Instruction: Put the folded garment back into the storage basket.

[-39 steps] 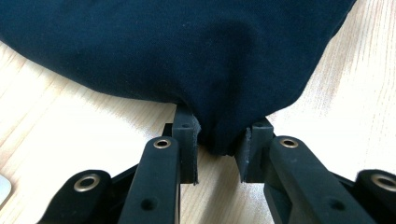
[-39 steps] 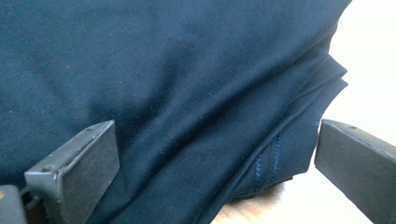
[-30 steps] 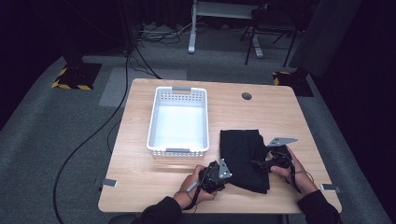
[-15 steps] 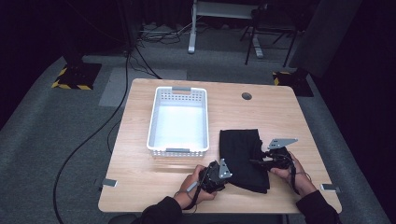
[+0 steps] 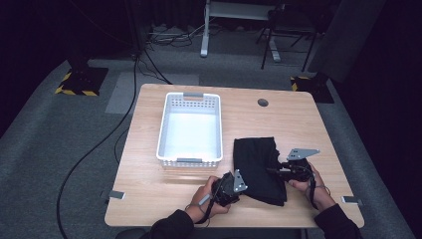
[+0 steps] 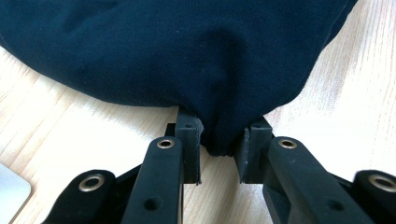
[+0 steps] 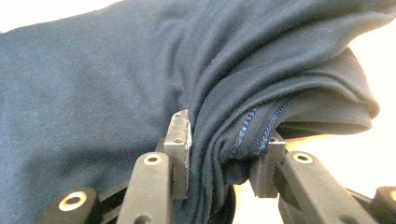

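The folded dark cloth [image 5: 259, 169] lies on the desk [image 5: 298, 119] beside the white basket [image 5: 171, 124]. The left hand-held gripper [image 6: 218, 140] pinches its near edge. The right hand-held gripper [image 7: 224, 149], jaws just closed, clamps several bunched layers. Uneven lifting could spill the folds open.

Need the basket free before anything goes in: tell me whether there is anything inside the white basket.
No. In the high view the white basket shows a bare floor, while the dark garment lies on the table beside it.

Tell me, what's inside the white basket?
Nothing shows inside the white basket; its floor looks bare. The near wall hides a thin strip of the floor behind it. The dark cloth lies beside it on the table.
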A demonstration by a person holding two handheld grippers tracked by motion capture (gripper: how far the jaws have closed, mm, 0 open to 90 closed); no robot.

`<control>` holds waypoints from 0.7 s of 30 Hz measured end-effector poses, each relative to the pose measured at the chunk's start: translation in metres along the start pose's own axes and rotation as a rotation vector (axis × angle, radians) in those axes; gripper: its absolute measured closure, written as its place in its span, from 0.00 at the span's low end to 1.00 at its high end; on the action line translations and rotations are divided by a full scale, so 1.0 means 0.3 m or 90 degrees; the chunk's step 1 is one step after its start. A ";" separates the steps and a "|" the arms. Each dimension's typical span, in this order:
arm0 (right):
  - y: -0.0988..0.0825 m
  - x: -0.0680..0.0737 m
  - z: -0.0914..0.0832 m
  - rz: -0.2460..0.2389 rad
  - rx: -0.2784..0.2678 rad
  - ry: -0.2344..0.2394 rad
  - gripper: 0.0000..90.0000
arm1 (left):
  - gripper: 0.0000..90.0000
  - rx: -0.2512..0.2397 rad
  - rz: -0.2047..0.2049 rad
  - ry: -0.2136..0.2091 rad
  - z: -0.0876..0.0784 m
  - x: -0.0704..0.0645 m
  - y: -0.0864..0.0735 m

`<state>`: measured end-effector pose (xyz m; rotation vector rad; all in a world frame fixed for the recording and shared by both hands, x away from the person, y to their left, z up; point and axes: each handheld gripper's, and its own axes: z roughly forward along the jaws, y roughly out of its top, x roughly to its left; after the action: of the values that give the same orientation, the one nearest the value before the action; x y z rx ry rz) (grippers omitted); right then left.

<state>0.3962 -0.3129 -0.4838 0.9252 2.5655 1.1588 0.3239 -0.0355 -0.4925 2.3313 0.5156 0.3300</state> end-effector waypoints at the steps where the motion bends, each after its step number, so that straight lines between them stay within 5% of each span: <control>1: 0.002 0.003 -0.001 0.000 -0.001 -0.002 0.74 | 0.83 0.000 0.001 0.001 -0.001 0.000 0.000; 21: 0.024 0.030 -0.051 -0.015 -0.036 -0.035 0.75 | 0.83 -0.005 0.006 0.011 -0.020 0.022 0.037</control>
<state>0.3863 -0.3132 -0.4673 0.9001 2.4801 1.1758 0.3304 -0.0364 -0.4799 2.3258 0.5103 0.3566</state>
